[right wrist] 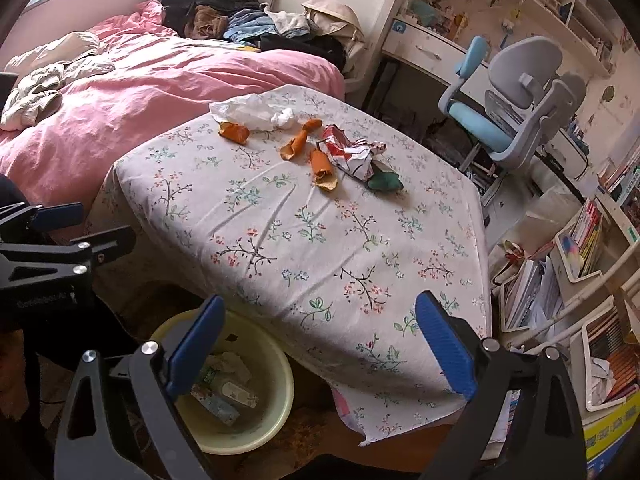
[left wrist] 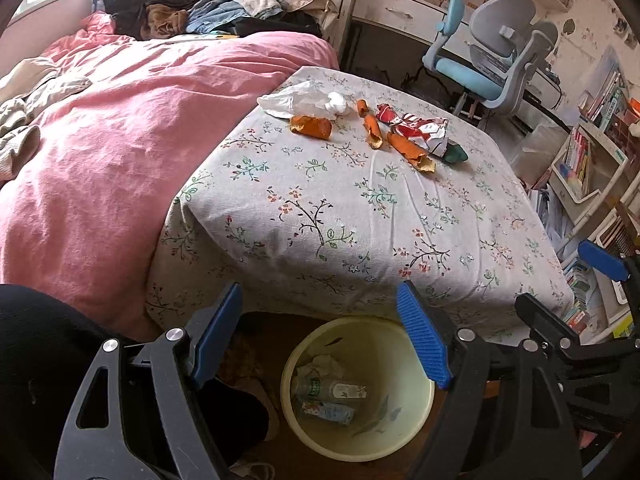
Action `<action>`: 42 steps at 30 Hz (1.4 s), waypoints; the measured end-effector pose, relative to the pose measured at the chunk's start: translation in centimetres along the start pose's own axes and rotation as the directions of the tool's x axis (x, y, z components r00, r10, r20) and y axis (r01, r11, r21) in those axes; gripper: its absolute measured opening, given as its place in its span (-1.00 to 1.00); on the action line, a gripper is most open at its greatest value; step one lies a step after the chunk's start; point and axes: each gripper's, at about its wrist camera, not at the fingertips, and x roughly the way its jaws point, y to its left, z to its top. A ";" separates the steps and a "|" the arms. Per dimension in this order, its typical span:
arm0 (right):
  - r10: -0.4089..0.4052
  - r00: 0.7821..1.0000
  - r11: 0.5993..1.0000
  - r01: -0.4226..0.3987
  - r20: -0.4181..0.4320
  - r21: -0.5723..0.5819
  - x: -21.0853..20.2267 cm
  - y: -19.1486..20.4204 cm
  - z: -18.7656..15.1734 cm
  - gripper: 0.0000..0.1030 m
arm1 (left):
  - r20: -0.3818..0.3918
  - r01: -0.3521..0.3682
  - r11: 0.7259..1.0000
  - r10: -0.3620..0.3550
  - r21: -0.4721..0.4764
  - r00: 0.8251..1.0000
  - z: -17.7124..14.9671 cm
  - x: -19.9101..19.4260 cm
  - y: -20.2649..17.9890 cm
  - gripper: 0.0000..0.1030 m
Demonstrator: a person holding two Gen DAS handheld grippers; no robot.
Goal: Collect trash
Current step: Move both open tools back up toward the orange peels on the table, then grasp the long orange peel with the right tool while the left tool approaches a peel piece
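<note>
A pale yellow bin [left wrist: 416, 412] stands on the floor by the table's near edge; a plastic bottle [left wrist: 332, 391], a small carton and crumpled tissue lie in it. My left gripper [left wrist: 319, 288] hangs open and empty above the bin [right wrist: 276, 396]. My right gripper [right wrist: 320, 300] is open and empty over the table's near corner. On the far part of the floral tablecloth [left wrist: 320, 208] lie a white plastic bag [left wrist: 292, 100], a tissue ball [left wrist: 336, 102], several orange peels [left wrist: 310, 126], a red-and-white wrapper [left wrist: 420, 128] and a dark green scrap [left wrist: 456, 154].
A pink bed [left wrist: 100, 140] with piled clothes runs along the table's left. A blue-and-grey desk chair [left wrist: 496, 64] stands behind the table. Shelves and bins of books [right wrist: 580, 248] crowd the right. A dark-clothed leg [left wrist: 36, 360] is at lower left.
</note>
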 end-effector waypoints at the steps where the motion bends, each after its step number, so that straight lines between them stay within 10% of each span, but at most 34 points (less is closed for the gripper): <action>1: -0.001 1.000 1.000 0.001 -0.001 -0.003 0.0 0.0 0.0 0.79 | -0.001 -0.001 1.000 0.001 0.001 1.000 0.0 0.0 0.0 0.48; 26: -0.001 1.000 1.000 0.001 -0.020 -0.025 0.5 0.4 0.0 0.81 | -0.006 0.012 1.000 -0.012 0.004 1.000 0.5 0.6 -0.3 0.52; 42: 0.245 0.966 0.968 -0.239 -0.084 0.078 6.2 -2.6 4.3 0.81 | -0.041 0.031 1.000 -0.031 0.002 0.999 10.6 5.2 0.9 0.60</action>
